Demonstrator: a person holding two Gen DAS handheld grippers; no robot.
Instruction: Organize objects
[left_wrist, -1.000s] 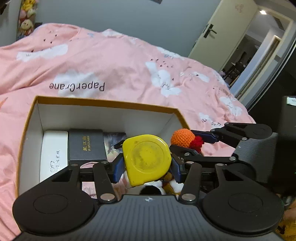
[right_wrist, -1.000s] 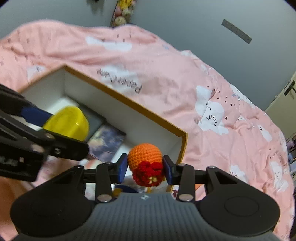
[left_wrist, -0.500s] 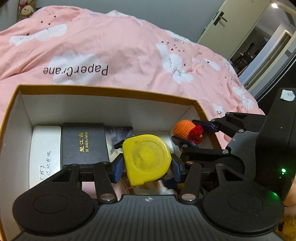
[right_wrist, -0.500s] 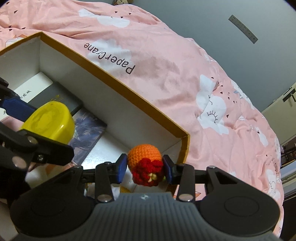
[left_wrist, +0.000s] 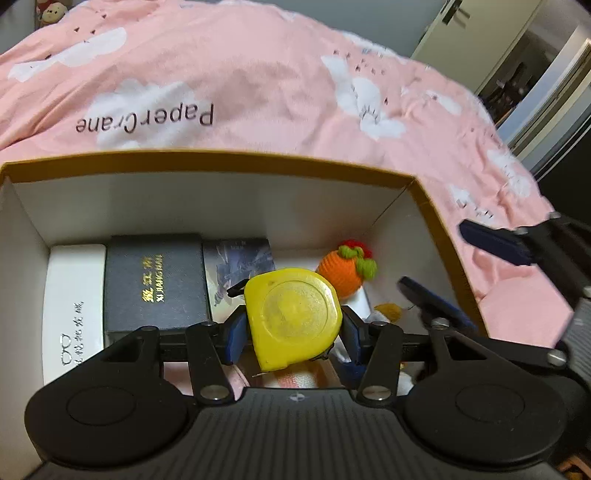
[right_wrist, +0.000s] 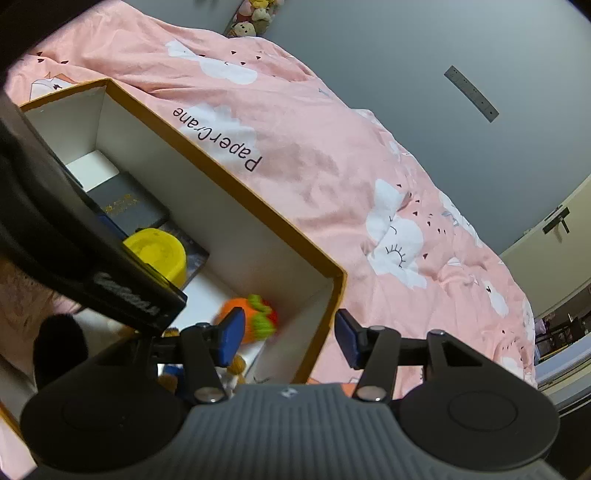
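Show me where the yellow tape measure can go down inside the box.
Bare floor shows in the box far right corner, between the crocheted orange toy, the printed card and the right wall. The left is crowded: white case beside black case. Plush toys fill the near side under the left claw.

The box (left_wrist: 229, 162) is made of stiff card, matt white inside, with an ochre rim. A smooth, slightly scuffed yellow plastic shell is shown by the tape measure (left_wrist: 295, 317). The orange ball (left_wrist: 338, 273) is crocheted from fuzzy yarn, with red and green tufts. A fine leather-like grain and gilt lettering are seen on the dark case (left_wrist: 153, 280); the white case (left_wrist: 72, 302) beside it is smooth and faintly glossy. The pink bedspread (left_wrist: 258, 85) is soft, creased, printed cloth. The gripper bodies are matt black plastic with ribbed grey housings.
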